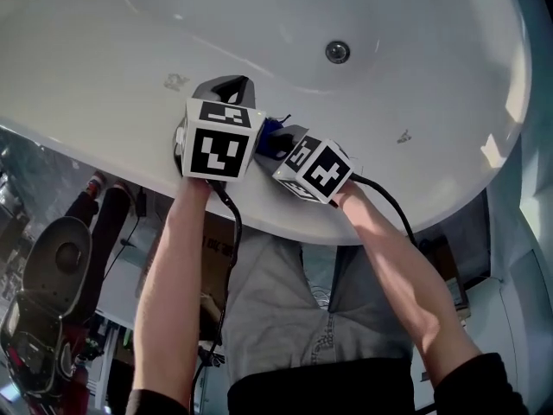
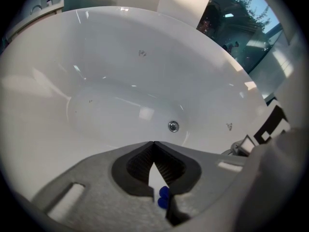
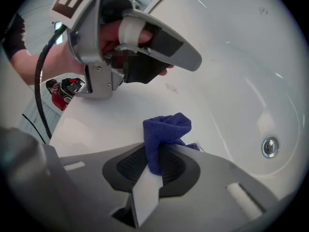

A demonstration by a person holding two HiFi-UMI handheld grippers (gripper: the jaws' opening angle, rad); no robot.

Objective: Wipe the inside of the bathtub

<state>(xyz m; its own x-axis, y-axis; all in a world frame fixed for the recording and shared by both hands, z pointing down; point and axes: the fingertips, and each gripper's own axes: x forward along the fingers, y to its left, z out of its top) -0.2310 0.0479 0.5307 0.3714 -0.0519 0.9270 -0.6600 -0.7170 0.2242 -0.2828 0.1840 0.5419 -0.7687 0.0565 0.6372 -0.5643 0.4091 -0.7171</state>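
Note:
The white bathtub (image 1: 363, 7) curves away below me, with its round metal drain (image 1: 337, 52) in the basin. Both grippers hover over the near rim (image 1: 112, 145). My right gripper (image 1: 275, 141) is shut on a bunched dark blue cloth (image 3: 164, 132), which sticks up out of its jaws over the rim. My left gripper (image 1: 229, 86) is just to its left, jaws shut tip to tip with nothing held, pointing into the basin. In the left gripper view the drain (image 2: 173, 126) lies just beyond the left gripper (image 2: 153, 144). The right gripper view shows the left gripper (image 3: 145, 42) close above the cloth.
Small grey marks dot the tub's inner wall (image 1: 176, 82) (image 1: 403, 136). Outside the rim, to my left, a dark machine (image 1: 52, 266) and cables stand on the floor. A window (image 2: 241, 28) lies beyond the tub's far side. The person's legs stand against the tub.

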